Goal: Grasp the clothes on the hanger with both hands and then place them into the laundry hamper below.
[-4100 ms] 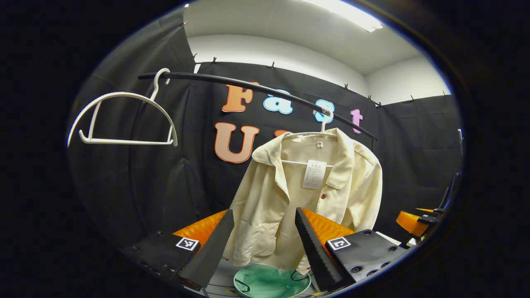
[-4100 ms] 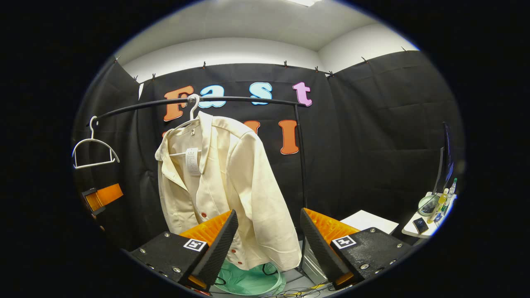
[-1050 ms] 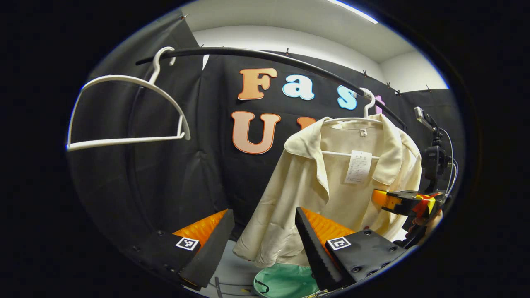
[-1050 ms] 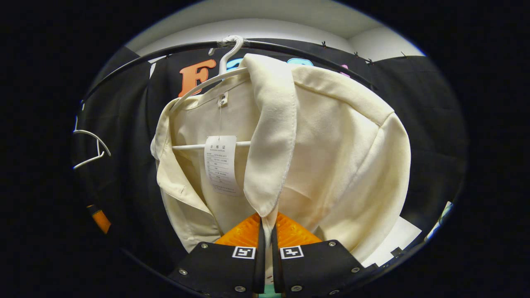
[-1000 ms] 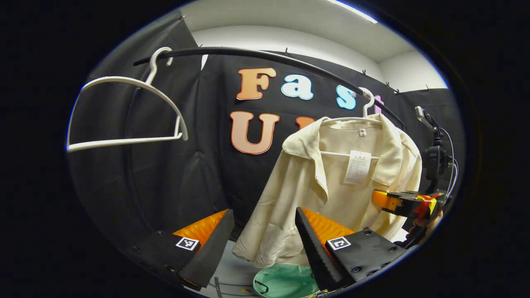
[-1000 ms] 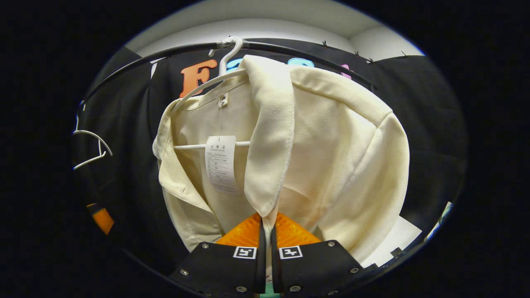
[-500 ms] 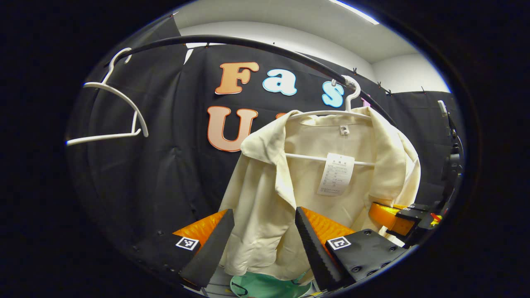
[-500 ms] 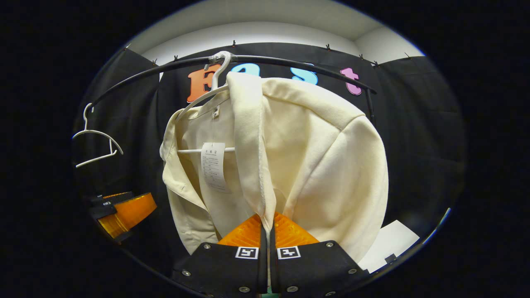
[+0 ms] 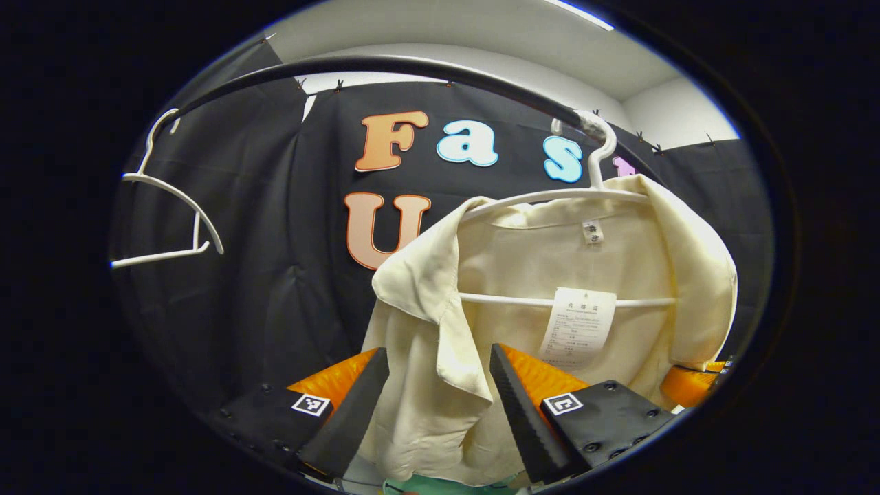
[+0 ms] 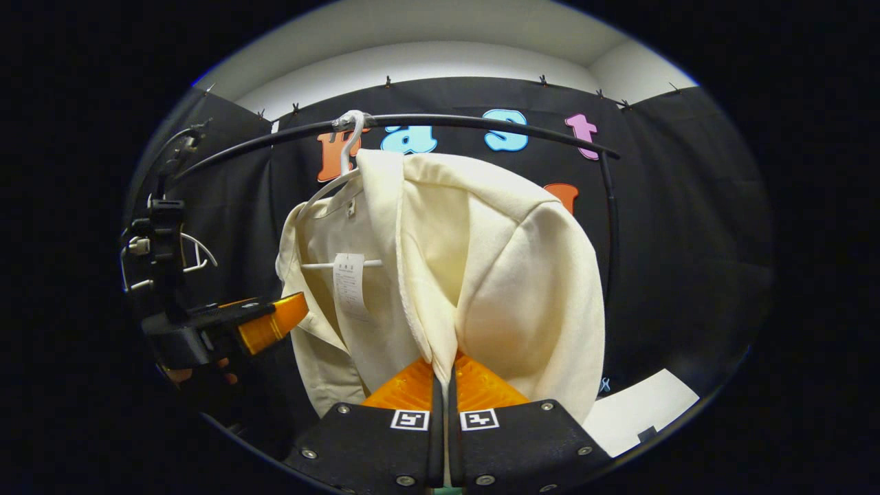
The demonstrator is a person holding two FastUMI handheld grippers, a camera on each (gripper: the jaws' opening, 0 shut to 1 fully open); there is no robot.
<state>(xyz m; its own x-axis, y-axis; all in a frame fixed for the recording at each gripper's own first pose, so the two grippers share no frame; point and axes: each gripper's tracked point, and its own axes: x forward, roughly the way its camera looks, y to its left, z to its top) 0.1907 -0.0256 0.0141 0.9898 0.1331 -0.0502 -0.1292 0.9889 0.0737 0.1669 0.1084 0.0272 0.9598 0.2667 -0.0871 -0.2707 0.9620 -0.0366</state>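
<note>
1. Your right gripper (image 10: 441, 385) is clamped on the front edge of the cream shirt (image 10: 481, 275), both fingers pressing the placket fold, which runs up from the jaws toward the collar.
2. Your left gripper (image 9: 440, 405) stands wide, holding nothing. The shirt's other lapel (image 9: 440, 323) hangs straight ahead between its fingers, so it looks ready to close there; I cannot tell whether the cloth is deep enough in the jaws yet.
3. The shirt hangs lengthwise, top to bottom, on the white hanger (image 9: 564, 196), whose hook sits on the black rail (image 9: 385, 65). Judging by this, the cloth must come up and off the hanger's shoulders before it can drop.
4. A sliver of the green hamper (image 9: 454, 487) shows directly below the hem, so the way down looks open.
5. An empty hanger (image 9: 168, 220) hangs farther left on the rail, well apart from the shirt; the rail's upright (image 10: 610, 206) stands to the right, behind the sleeve.
</note>
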